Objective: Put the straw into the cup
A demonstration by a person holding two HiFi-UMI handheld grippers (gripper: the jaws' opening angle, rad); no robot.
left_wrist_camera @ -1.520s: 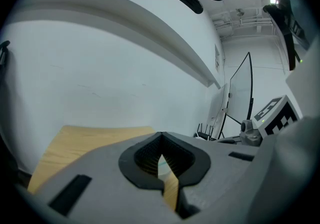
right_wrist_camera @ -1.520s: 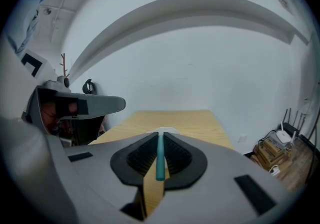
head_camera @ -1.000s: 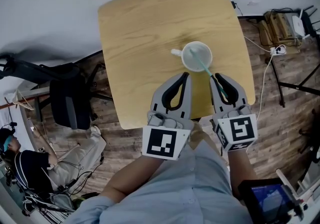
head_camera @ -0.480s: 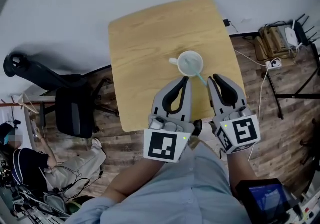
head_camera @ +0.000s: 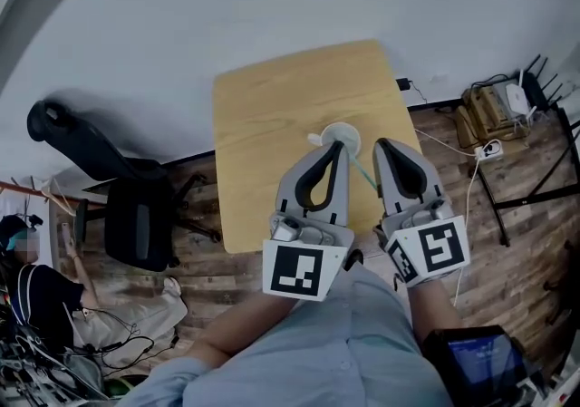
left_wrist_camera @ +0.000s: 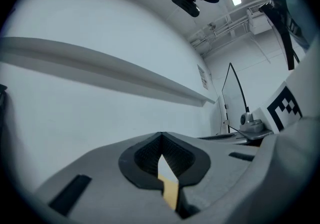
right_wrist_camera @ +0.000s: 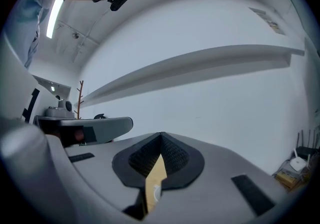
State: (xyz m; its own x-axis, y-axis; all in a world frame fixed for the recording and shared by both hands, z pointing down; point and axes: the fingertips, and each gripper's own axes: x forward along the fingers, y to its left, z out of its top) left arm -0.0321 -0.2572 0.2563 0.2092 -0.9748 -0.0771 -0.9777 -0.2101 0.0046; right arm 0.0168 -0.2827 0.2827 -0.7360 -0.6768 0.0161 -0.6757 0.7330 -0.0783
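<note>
"Tool state, both sides?" asks the first observer.

"Left tool (head_camera: 338,148): pads pressed together, nothing between them. Its own view shows only a tan sliver of the bench through the slit. Right tool (head_camera: 382,146): same, closed on nothing. Both are held high, side by side, over the near edge of the square light-wood bench (head_camera: 263,142)."

"And the straw?"

"The thin pale green plastic straw (head_camera: 363,169) stands in the round white handled cup (head_camera: 342,135). It leans out over the rim toward the person, between the two tools and touching neither. The cup sits upright near the middle of the bench."

"Why closed and clear of it?"

"Judgement: insertion looks done. The empty tools sit well above the cup, so a stray nudge cannot tip the straw out."
</note>
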